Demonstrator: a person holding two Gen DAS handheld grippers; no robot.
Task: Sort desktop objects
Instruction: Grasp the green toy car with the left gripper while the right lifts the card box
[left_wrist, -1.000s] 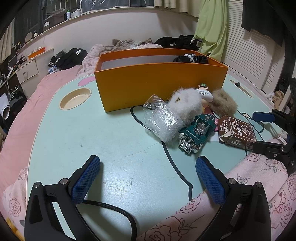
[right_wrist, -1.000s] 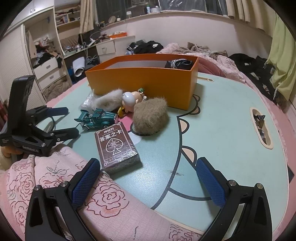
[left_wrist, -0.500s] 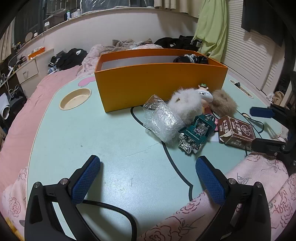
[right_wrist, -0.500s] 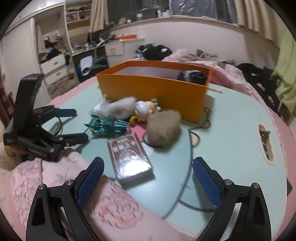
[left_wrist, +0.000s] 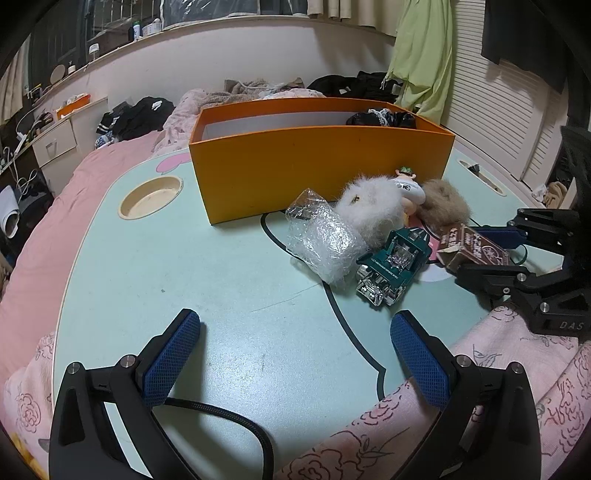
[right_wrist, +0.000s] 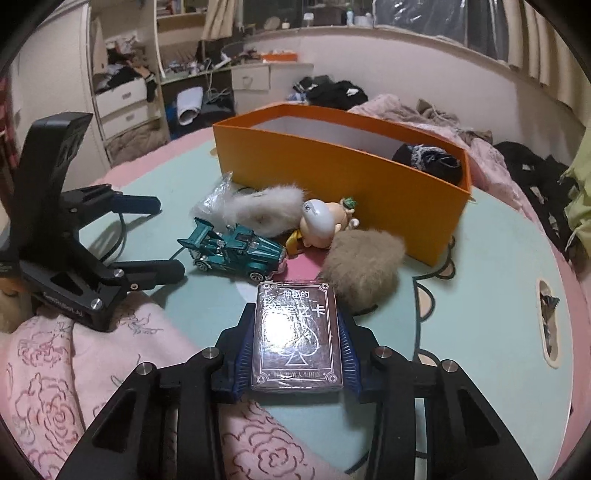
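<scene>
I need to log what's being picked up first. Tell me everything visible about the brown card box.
The brown card box is a flat rectangular pack, glossy as if film-wrapped, printed with white Chinese characters, a spade outline and a decorative border. It lies face up at the near edge of the mint-green table, between the right gripper's closing blue pads, beside the brown fur pompom.

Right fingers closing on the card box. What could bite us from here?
1. The right gripper is closing on the card box, whose near end sits by the pink quilt; fabric may snag.
2. The brown fur ball sits against the box's far corner and may drag along.
</scene>
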